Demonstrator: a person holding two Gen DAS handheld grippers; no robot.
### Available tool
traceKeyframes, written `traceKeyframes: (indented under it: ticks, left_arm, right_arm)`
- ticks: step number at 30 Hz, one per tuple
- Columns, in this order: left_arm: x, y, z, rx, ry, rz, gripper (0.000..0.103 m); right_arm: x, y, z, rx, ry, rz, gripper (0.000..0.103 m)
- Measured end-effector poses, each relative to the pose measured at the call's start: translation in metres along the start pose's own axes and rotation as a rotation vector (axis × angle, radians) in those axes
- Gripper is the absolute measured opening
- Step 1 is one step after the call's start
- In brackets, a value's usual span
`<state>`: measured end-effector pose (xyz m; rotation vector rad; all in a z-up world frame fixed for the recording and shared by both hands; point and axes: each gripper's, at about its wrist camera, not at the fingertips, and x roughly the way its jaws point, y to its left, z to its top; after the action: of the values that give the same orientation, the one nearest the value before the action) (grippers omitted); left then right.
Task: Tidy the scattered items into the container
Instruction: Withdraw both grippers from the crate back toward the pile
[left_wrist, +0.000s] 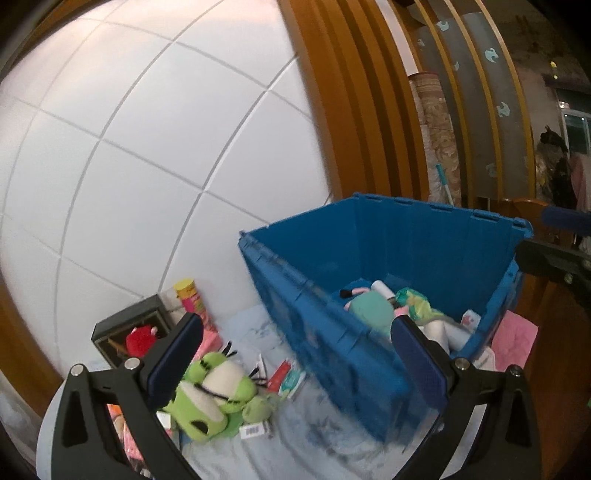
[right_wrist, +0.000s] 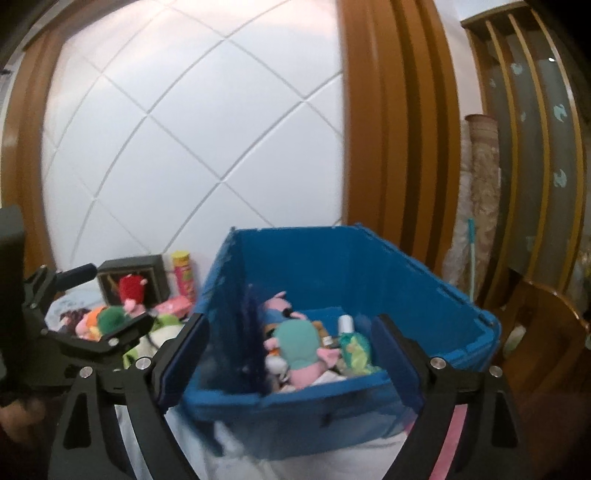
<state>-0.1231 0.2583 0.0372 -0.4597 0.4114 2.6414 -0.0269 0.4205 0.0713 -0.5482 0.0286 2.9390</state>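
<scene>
Above the blue bin the open top gives free way in from overhead, tho its tall walls block side entry, plush & bottles fill the floor inside, & a green plush w/ clutter crowds its left.

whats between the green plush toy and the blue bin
Left wrist view: small flat packets lie on the pale sheet between the green plush toy and the blue bin.

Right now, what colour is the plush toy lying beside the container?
Lime green with a cream patch and black stitching, the plush toy shows best in the left wrist view.
</scene>
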Motion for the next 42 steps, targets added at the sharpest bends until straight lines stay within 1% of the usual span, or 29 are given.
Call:
traceKeyframes:
  ticks: [4, 6, 10, 12, 13, 16, 19, 24, 27, 30, 34, 36, 38, 42]
  left_arm:
    - [-0.017, 0.026, -0.022, 0.007, 0.018, 0.014, 0.103]
    - [-0.025, 0.042, -0.035, 0.008, 0.033, 0.025, 0.103]
    - [-0.04, 0.077, -0.061, 0.003, 0.07, 0.05, 0.103]
    - [-0.048, 0.094, -0.076, 0.001, 0.084, 0.061, 0.103]
    - [-0.052, 0.103, -0.083, 0.003, 0.09, 0.069, 0.103]
    - [-0.066, 0.129, -0.107, 0.002, 0.108, 0.095, 0.103]
    - [-0.081, 0.162, -0.138, -0.023, 0.136, 0.125, 0.103]
    - [-0.099, 0.216, -0.194, -0.106, 0.199, 0.188, 0.103]
    - [-0.104, 0.234, -0.222, -0.132, 0.236, 0.217, 0.103]
    - [-0.103, 0.242, -0.244, -0.142, 0.272, 0.238, 0.103]
    - [-0.096, 0.243, -0.262, -0.157, 0.311, 0.24, 0.103]
    - [-0.092, 0.24, -0.265, -0.156, 0.307, 0.239, 0.103]
    - [-0.089, 0.237, -0.265, -0.162, 0.299, 0.238, 0.103]
    - [-0.072, 0.224, -0.266, -0.182, 0.278, 0.205, 0.103]
  right_arm:
    - [-0.01, 0.035, -0.011, -0.004, 0.011, 0.027, 0.09]
    - [-0.015, 0.052, -0.015, -0.001, 0.016, 0.043, 0.092]
    - [-0.025, 0.092, -0.024, 0.003, 0.025, 0.077, 0.092]
    - [-0.03, 0.11, -0.029, -0.004, 0.028, 0.084, 0.095]
    - [-0.032, 0.12, -0.032, -0.007, 0.031, 0.089, 0.098]
    - [-0.036, 0.147, -0.041, -0.012, 0.041, 0.108, 0.099]
    - [-0.038, 0.172, -0.052, -0.021, 0.058, 0.127, 0.099]
    - [-0.03, 0.199, -0.073, -0.025, 0.102, 0.163, 0.101]
    - [-0.016, 0.213, -0.088, -0.042, 0.147, 0.183, 0.101]
    - [0.001, 0.221, -0.106, -0.063, 0.191, 0.209, 0.101]
    - [0.028, 0.226, -0.131, -0.085, 0.25, 0.267, 0.101]
    - [0.04, 0.229, -0.141, -0.111, 0.272, 0.29, 0.101]
    - [0.056, 0.234, -0.149, -0.148, 0.294, 0.296, 0.101]
    - [0.083, 0.235, -0.151, -0.194, 0.315, 0.328, 0.101]
